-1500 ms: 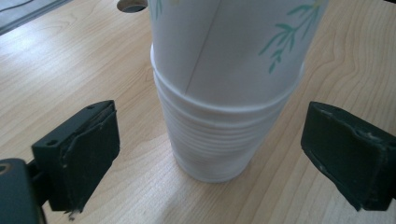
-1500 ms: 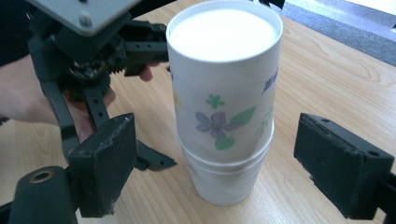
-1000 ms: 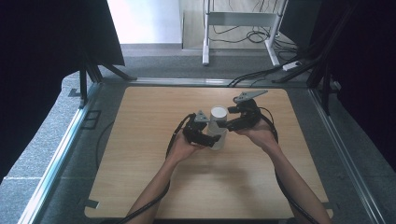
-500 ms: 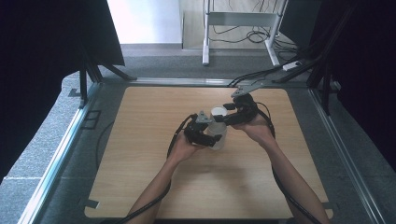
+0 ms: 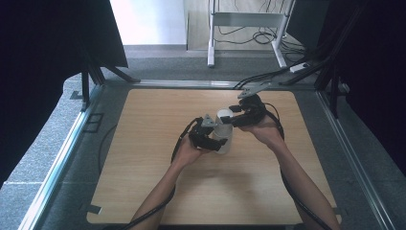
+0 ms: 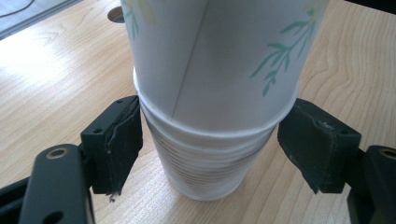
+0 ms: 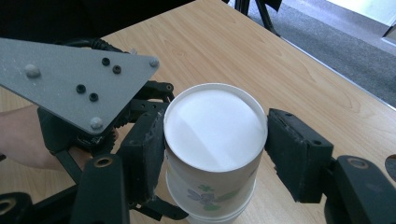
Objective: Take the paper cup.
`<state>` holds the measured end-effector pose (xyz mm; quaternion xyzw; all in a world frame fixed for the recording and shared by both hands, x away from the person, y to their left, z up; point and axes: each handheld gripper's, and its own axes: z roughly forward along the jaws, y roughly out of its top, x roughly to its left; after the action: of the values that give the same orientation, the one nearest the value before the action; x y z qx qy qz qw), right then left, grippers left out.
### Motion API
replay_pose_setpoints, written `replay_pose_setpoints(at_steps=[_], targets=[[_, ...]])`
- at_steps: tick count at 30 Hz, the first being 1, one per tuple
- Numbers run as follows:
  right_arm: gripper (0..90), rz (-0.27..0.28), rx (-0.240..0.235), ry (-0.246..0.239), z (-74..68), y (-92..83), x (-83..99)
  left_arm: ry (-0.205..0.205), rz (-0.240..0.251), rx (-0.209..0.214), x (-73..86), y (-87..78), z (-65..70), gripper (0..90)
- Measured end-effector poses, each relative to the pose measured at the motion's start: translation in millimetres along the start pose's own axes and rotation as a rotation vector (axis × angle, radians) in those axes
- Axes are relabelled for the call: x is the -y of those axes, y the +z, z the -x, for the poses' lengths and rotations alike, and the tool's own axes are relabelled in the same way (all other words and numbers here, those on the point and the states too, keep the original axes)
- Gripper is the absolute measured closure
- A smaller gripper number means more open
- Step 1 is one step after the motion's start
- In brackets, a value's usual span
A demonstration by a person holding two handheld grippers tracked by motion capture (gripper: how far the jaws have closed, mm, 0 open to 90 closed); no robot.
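Paper cups (image 6: 210,93), inverted and stacked: your right claw (image 7: 215,149) pinches the top cup; your left claw (image 6: 210,144) clamps the lower stack on the worktop (image 5: 143,143).

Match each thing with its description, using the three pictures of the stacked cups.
Things:
1. top paper cup
2. lower cup stack
3. right gripper
4. table

Descriptions:
A. light wood
B. shut on a cup
C. uppermost, with a green leaf print
D. stands directly on the tabletop

Pairs: 1-C, 2-D, 3-B, 4-A
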<state>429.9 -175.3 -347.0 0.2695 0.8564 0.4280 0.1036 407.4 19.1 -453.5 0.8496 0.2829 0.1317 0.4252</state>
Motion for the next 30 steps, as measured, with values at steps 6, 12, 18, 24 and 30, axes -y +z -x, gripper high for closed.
replay_pose_setpoints(at_steps=[6, 12, 18, 24, 30], targets=[[44.6, 0.011, -0.011, 0.001, 0.8, -5.3, -2.6, 0.006, -0.008, -0.014, 0.5, -0.7, -0.8, 22.5], [42.0, -0.006, 0.000, -0.009, 2.1, -5.1, -2.5, 0.009, -0.008, -0.009, 1.3, -0.9, -0.7, 24.7], [34.7, -0.033, 0.021, -0.001, 3.1, 9.8, 2.3, 0.003, -0.002, -0.008, 1.9, 1.7, 1.0, 28.2], [36.6, -0.030, 0.019, 0.011, 5.9, 9.7, 3.8, 0.010, -0.008, -0.008, 1.2, 1.6, 0.5, 28.2], [37.1, -0.017, 0.014, 0.014, 5.6, 1.0, -0.9, 0.006, -0.012, -0.016, 1.0, 2.0, 0.8, 24.3]])
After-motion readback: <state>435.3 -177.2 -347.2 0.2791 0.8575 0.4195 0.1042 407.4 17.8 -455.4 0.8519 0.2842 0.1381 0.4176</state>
